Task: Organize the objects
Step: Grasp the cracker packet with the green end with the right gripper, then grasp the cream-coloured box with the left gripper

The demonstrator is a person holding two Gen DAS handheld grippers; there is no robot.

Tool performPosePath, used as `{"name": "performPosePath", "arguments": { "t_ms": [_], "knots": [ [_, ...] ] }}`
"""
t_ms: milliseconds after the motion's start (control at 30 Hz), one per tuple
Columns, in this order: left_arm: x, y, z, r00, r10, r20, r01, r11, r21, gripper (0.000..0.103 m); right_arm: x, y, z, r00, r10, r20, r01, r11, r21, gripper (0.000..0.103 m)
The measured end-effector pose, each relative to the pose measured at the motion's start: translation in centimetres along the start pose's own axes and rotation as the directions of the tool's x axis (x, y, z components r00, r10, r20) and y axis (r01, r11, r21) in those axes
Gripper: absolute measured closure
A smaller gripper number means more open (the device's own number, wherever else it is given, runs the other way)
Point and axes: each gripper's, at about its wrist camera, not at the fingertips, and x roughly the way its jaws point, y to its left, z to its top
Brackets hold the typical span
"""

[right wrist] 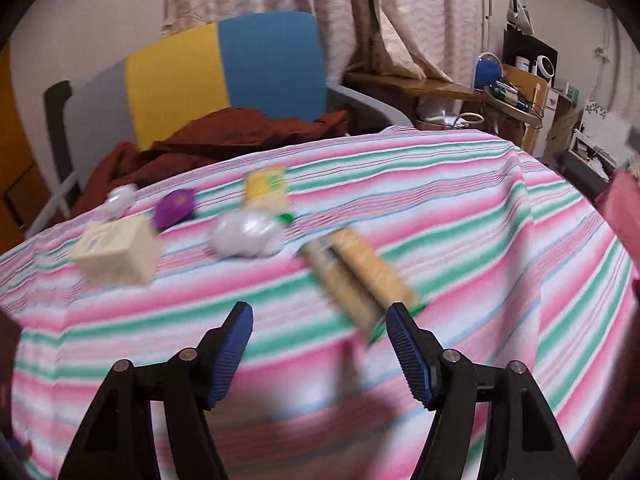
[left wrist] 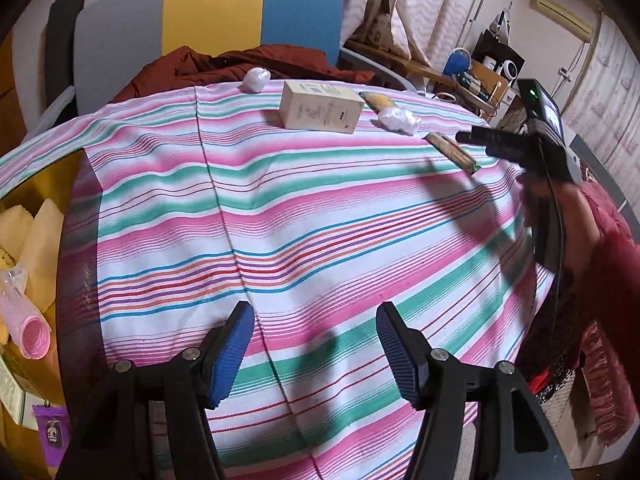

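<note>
Both grippers, left (left wrist: pixel 316 344) & right (right wrist: pixel 320 344), were open w/ nothing between; right one near the cracker pack (right wrist: pixel 356 276) on striped cloth (left wrist: pixel 320 220).

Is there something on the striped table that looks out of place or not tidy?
Two crumpled white wads lie loose on the striped cloth: one at the far edge, another right of the cream box. Two long packets lie askew. Nothing looks spilled.

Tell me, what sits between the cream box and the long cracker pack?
A crumpled white bag lies between the box and the pack, seen from the right wrist.
</note>
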Motion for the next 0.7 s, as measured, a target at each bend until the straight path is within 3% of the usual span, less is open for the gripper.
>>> {"name": "performPosePath", "arguments": {
  "t_ms": [167,400,467,533,700],
  "knots": [
    [0.4,0.2,0.3,1.0,-0.003,-0.014,0.003,1.0,0.001,0.039,3.6,-2.3,2.3,0.998,-0.021,-0.058,0.022,1.0,0.022,0.032],
    [1.4,-0.1,1.2,1.0,0.008,-0.026,-0.008,1.0,0.026,0.039,6.6,-3.1,1.7,0.994,0.008,-0.113,-0.001,0.998,0.06,0.032],
    [1.8,-0.1,1.7,1.0,0.007,-0.029,-0.006,1.0,0.025,0.039,6.6,-2.6,1.3,0.994,-0.004,-0.108,0.008,0.999,0.036,0.037],
    [2.3,-0.1,2.3,0.999,0.008,-0.032,-0.007,1.0,0.021,0.039,6.3,-2.3,1.2,0.994,0.014,-0.105,-0.012,1.0,0.022,0.048],
    [3.9,-0.1,4.8,1.0,0.014,-0.026,-0.013,1.0,0.016,0.039,5.2,-0.9,-0.1,0.995,0.042,-0.095,-0.04,0.999,0.024,0.049]
  ]
}}
